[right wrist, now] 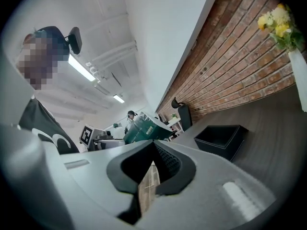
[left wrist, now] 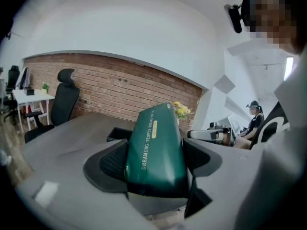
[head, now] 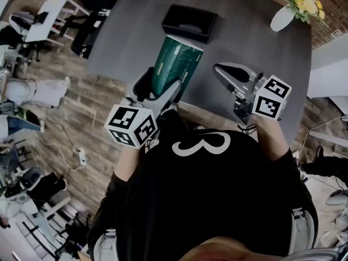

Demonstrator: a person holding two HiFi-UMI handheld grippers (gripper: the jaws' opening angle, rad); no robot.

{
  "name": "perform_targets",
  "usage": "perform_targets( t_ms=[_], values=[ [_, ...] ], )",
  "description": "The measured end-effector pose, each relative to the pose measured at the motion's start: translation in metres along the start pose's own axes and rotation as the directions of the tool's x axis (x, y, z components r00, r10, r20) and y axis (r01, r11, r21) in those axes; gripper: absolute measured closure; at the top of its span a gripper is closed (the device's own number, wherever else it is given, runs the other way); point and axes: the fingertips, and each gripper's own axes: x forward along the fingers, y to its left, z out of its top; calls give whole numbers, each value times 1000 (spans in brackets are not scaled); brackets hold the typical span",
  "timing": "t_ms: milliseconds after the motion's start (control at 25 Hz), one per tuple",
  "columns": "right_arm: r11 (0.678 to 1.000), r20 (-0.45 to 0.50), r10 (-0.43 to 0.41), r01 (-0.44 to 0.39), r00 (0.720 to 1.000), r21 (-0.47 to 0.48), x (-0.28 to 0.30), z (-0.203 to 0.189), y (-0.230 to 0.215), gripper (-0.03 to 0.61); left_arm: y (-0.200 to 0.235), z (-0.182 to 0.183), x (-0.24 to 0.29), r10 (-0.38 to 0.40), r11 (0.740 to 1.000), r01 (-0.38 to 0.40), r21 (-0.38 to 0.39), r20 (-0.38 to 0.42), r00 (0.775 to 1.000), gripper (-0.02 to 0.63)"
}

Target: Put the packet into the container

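A dark green packet [head: 176, 63] with a white end and gold lettering is clamped between the jaws of my left gripper [head: 162, 87], held above the near edge of the grey table [head: 130, 34]. In the left gripper view the packet [left wrist: 156, 145] fills the gap between the pads and tilts up and away. The black open container [head: 189, 22] stands on the table just beyond the packet, and it also shows as the container [right wrist: 220, 139] in the right gripper view. My right gripper [head: 220, 70] hovers to the right of the packet, jaws shut with nothing between them [right wrist: 153, 143].
A white vase of yellow flowers [head: 296, 7] stands at the table's far right corner. Behind the table runs a brick wall [left wrist: 110, 87]. An office chair [left wrist: 62, 99] and a white desk [head: 49, 12] stand to the left, on a wooden floor [head: 81, 102].
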Motion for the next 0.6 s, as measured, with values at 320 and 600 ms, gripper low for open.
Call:
perform_targets(
  t_ms=[320,600],
  values=[
    [990,83,-143,143,986,13,7,25,-32,577,33,22,50,-135,988,138,64,-54,989,235],
    [956,169,-292,287,941,54,26,50,-61,577,68,51,96,-276,950,289,119,-114,954,241]
  ],
)
